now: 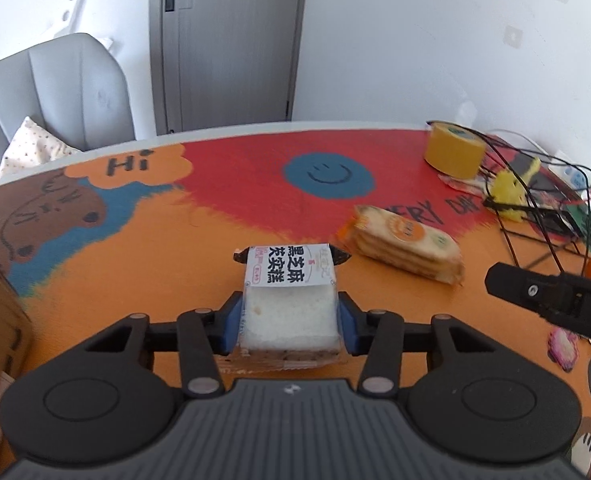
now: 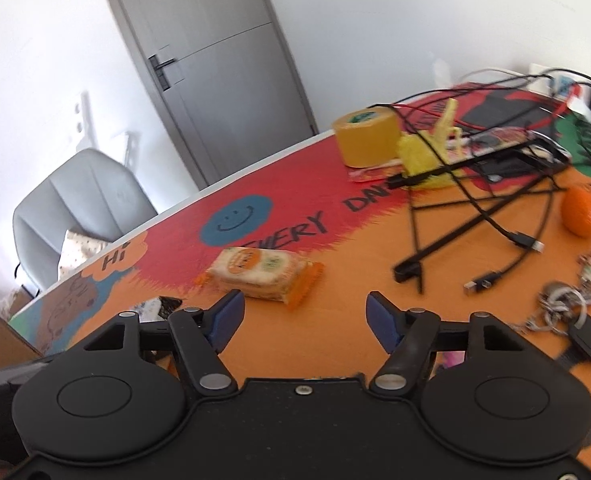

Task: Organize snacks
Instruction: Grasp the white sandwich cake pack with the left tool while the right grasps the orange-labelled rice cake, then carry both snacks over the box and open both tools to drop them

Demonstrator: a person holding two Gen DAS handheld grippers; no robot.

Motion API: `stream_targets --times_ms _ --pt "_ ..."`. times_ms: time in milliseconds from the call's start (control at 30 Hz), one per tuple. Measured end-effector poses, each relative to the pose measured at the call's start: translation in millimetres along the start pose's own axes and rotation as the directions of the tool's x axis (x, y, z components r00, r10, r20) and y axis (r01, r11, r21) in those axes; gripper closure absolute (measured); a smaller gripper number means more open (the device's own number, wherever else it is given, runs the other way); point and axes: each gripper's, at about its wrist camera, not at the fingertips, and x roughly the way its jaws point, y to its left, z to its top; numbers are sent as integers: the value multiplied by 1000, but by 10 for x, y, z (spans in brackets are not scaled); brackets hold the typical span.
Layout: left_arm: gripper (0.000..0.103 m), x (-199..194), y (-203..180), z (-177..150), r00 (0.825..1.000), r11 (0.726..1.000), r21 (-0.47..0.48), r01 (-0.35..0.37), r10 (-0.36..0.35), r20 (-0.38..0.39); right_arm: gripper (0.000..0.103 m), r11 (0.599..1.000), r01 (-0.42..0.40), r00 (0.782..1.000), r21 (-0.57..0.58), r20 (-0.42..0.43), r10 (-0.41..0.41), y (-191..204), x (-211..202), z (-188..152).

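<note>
Left hand-held gripper (image 1: 291, 322) clamps the cake packet (image 1: 291, 304); right hand-held gripper (image 2: 303, 316) gapes empty.

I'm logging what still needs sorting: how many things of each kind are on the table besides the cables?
Wrapped snacks: 3 (white cake, cracker pack, flat packet under the tape)
Tape rolls: 1 (yellow tape)
Oranges: 1 (orange)
Key bunches: 1 (keys)
Total: 6
</note>
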Motion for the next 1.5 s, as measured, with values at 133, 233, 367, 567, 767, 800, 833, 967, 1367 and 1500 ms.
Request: stream_targets --times_ms 133,233,367,567,767,800,833,967,1367,1500 --pt "56 -48 144 63 1000 999 -35 -11 11 18 36 998 -20 1000 -62 -12 19 133 88 42" --pt "56 -60 252 102 999 998 -57 -26 28 30 35 994 -28 1000 -104 -6 28 210 151 78" --pt "56 -52 391 143 999 996 -84 -40 43 32 35 989 -40 999 -145 -6 40 272 250 118" --pt "56 -40 515 173 998 992 -115 -45 50 37 31 971 -51 999 -232 -20 48 414 412 189" --pt "59 -7 589 155 999 991 -129 -31 36 34 19 948 -28 999 -317 -32 19 554 649 240" --pt "62 -4 603 154 999 991 -134 -28 33 30 17 943 -24 999 -331 -38 12 577 693 241" --pt "62 1 623 154 999 990 -139 -24 29 31 17 939 -20 999 -345 -46 4 595 735 234" --pt "63 3 616 143 999 991 -128 -25 30 37 20 928 18 997 -372 -61 -44 617 882 198" --pt "48 139 495 83 998 994 -78 -70 69 -10 66 957 67 995 -281 -58 -87 374 727 139" --pt "45 142 460 66 997 995 -56 -82 82 1 66 959 84 994 -270 -49 -101 382 688 92"
